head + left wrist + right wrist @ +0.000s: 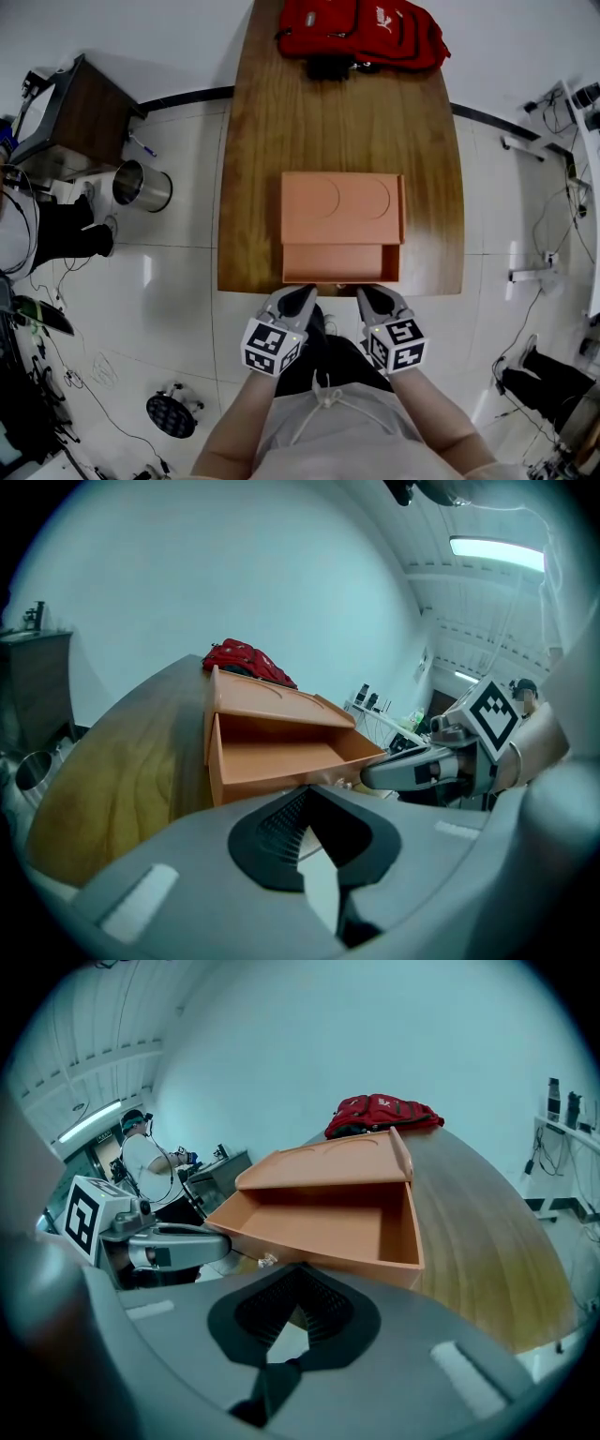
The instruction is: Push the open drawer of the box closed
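White tiled floor (pixel 187 272) all around, with a dark wooden cabinet (pixel 80 117) at the far left and a shiny metal cylindrical bin (pixel 142 186) just beside it. Further right, a long brown wooden table (pixel 253 187), running away from the person. At its near edge, the left gripper (pixel 306 292), grey with a marker cube, jaws pressed together to one point and holding nothing. Next, the flat orange box (pixel 341 197) on the table, its open orange drawer (pixel 333 261) pulled out toward the person as far as the table's near edge. Right of centre, the right gripper (pixel 367 292), jaws likewise closed and empty, tip close before the drawer front; contact not possible to tell. At the table's far end, a red fabric backpack (pixel 361 33).
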The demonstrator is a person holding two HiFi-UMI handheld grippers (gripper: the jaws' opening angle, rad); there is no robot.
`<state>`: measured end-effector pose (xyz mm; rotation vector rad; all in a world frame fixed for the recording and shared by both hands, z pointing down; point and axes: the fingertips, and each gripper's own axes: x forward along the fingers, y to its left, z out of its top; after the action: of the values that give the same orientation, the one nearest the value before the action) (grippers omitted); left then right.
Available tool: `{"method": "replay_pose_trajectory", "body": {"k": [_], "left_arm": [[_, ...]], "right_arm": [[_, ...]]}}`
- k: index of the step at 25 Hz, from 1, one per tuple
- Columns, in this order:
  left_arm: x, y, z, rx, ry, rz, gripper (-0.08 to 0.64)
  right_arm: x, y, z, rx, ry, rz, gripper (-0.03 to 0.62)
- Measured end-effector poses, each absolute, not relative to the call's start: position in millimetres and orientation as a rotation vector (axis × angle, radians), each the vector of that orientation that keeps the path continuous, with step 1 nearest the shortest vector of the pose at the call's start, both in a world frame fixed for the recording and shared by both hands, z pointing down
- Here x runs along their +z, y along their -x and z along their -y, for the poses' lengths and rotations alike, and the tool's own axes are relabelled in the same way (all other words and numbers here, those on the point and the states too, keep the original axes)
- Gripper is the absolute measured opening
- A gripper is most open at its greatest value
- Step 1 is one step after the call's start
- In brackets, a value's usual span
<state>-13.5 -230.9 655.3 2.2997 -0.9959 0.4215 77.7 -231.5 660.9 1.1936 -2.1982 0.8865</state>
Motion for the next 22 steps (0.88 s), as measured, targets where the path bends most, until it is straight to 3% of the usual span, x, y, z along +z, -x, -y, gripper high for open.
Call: {"method": "replay_pose_trajectory", "body": {"k": [22], "left_arm": [[650.4, 11.4, 307.8, 0.409, -2.287, 0.931, 0.006]], "right_arm": [[663.6, -61.9, 310.0, 0.924, -1.255, 2.162, 0.008]]}}
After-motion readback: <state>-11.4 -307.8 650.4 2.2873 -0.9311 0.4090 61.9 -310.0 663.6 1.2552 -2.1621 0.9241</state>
